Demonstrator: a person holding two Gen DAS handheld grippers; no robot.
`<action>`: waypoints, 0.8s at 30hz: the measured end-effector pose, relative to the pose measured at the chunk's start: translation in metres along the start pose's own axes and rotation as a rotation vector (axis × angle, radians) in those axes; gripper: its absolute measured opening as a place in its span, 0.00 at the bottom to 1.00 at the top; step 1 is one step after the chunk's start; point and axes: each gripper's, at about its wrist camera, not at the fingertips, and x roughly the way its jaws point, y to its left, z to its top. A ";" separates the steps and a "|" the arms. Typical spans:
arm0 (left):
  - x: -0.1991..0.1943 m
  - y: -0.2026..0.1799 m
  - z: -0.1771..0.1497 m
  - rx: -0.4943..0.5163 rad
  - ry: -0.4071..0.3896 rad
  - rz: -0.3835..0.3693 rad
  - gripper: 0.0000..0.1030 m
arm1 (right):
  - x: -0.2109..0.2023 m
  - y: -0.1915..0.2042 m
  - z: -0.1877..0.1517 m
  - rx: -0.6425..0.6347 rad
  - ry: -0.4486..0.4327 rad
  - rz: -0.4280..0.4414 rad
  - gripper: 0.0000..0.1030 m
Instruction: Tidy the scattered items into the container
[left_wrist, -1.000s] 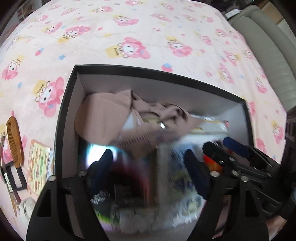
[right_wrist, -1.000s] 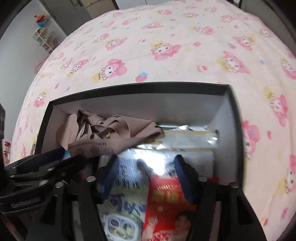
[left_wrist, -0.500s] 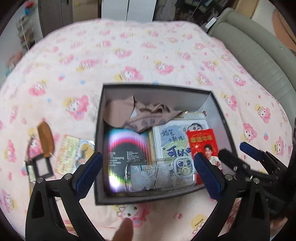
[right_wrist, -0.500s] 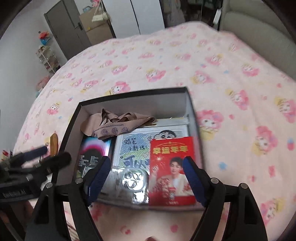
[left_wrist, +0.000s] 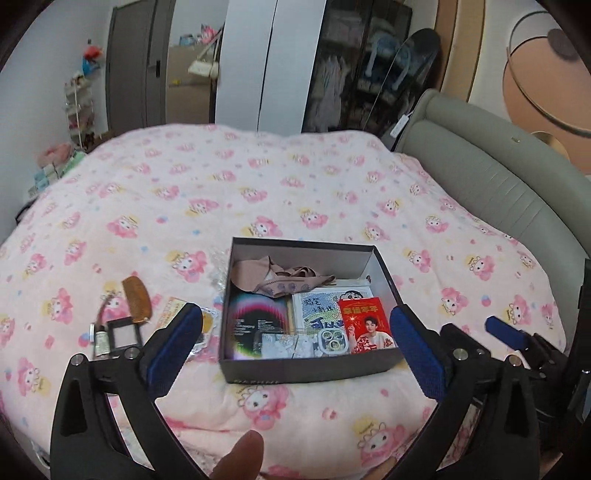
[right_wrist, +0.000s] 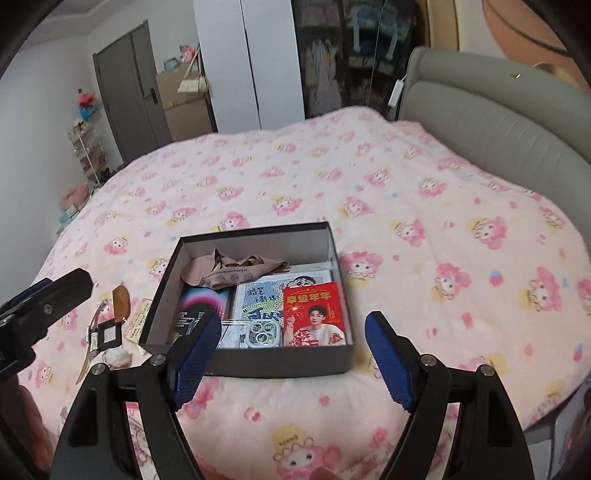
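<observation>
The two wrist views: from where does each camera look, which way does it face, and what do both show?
Left wrist view: sits on the left hand-held gripper, jaws open, looking down over the black box on the pink bedspread; a fingertip shows below, the right hand-held gripper at right.
Right wrist view: sits on the right hand-held gripper, jaws open, facing the same box; the left hand-held gripper shows at left.
Shared: the box, the red card, the wooden comb outside it.
</observation>
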 end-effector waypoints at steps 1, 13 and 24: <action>-0.008 0.000 -0.003 0.002 -0.013 0.010 0.99 | -0.008 0.000 -0.003 0.001 -0.015 -0.008 0.76; -0.054 0.003 -0.048 0.016 -0.068 0.081 0.99 | -0.056 0.006 -0.035 0.011 -0.087 -0.003 0.76; -0.049 -0.004 -0.065 0.037 -0.043 0.085 0.99 | -0.055 0.014 -0.053 -0.005 -0.070 0.017 0.76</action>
